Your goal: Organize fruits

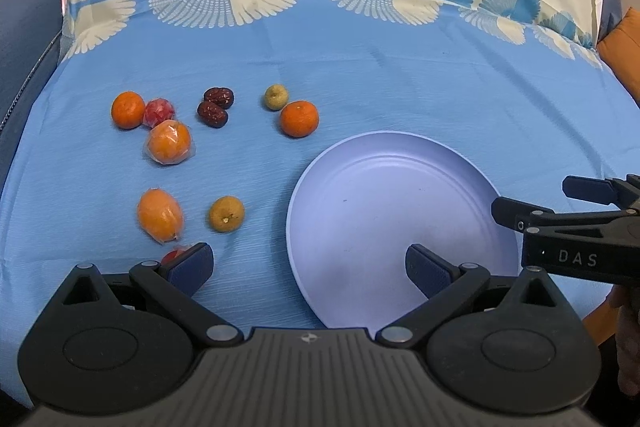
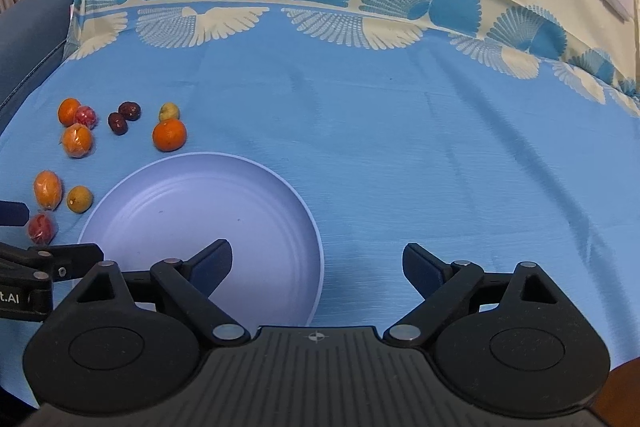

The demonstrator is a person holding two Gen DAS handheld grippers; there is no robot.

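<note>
Fruits (image 1: 170,143) lie scattered on the blue cloth (image 1: 360,87) left of my plate (image 1: 400,227), which holds nothing yet. My left gripper (image 1: 308,267) and right gripper (image 2: 318,267) hover open-jawed and unladen; all sorting remains.

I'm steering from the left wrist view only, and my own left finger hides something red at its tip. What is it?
Observer: A red fruit in clear wrap. It lies whole on the cloth, just nearer than the oval orange fruit.
Operator: Does it touch the plate?
Observer: No, a strip of cloth shows between it and the plate rim.
Operator: How does the right gripper stand?
Observer: The right gripper is wide open, with one finger over the plate and the other over the cloth beside it.
</note>
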